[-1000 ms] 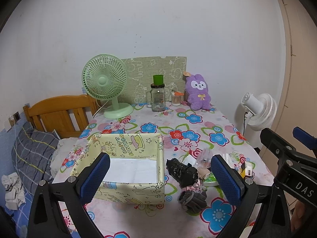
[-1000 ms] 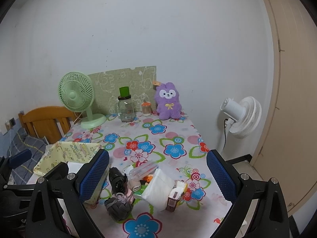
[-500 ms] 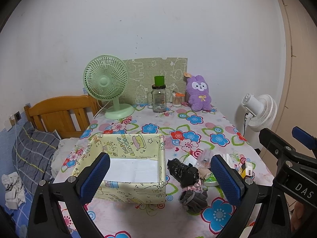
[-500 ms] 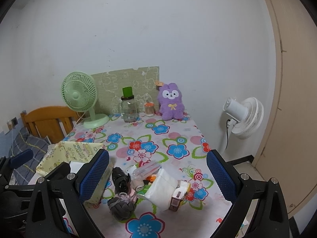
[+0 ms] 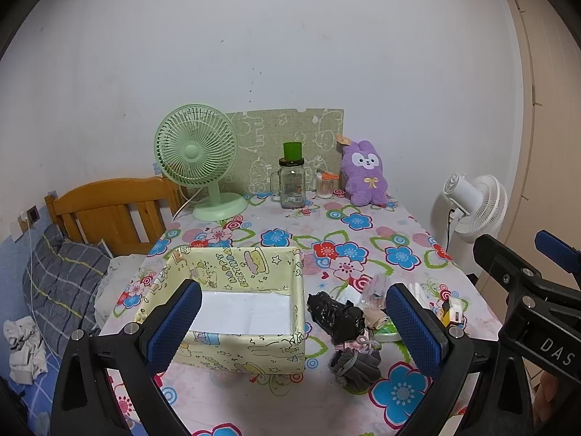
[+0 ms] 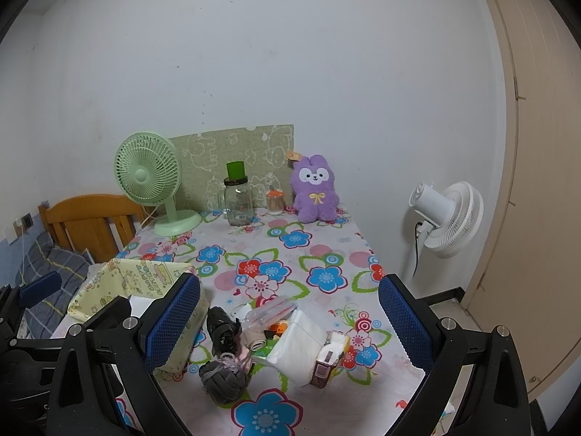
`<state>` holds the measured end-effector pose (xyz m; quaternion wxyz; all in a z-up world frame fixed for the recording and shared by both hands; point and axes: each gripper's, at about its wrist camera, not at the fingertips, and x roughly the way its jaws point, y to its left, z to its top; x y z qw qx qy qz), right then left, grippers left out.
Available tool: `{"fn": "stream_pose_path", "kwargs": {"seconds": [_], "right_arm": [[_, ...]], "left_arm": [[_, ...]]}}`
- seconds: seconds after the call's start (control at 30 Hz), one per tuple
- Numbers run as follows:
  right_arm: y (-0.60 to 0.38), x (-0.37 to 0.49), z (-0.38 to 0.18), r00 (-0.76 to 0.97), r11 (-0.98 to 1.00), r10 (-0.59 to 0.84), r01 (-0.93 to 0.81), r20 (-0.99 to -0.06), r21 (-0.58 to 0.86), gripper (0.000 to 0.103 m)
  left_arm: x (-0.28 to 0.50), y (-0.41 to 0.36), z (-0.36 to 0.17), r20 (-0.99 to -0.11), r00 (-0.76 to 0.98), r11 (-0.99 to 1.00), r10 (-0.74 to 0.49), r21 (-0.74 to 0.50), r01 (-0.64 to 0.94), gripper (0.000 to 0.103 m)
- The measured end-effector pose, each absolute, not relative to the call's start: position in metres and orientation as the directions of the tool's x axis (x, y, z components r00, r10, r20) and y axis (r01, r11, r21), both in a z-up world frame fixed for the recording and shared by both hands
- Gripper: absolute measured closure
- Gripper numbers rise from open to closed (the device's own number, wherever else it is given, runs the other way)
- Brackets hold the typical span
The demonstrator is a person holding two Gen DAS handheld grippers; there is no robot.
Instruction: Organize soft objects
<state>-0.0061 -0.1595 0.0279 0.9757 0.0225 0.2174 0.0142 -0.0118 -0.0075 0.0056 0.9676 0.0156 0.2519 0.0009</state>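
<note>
left wrist — left gripper gapes, empty

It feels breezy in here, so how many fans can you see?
2: a green fan on the table's far left corner, and a white fan standing beside the table's right edge. Others may be out of view.

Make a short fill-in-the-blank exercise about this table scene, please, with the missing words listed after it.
1. The plush rabbit at the far end of the table is ____ in colour.
2. The yellow fabric box lies to the ____ of the black rolled bundle.
3. Both the left gripper and the right gripper are ____ and hold nothing.
4. The desk fan on the table is ____ in colour.

Missing words: purple; left; open; green
</note>
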Motion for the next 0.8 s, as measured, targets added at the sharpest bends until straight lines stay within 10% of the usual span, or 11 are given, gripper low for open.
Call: {"fn": "stream_pose_path", "kwargs": {"seconds": [0.8], "right_arm": [[-0.1559,-0.0039,0.027,0.903,0.998,0.061,-0.043,-0.425,0.052,0.003]], "left_arm": [[-0.0047,-0.0108,0.004,-0.498,0.867,0.999,-0.008,0.024,0.023,0.002]]}}
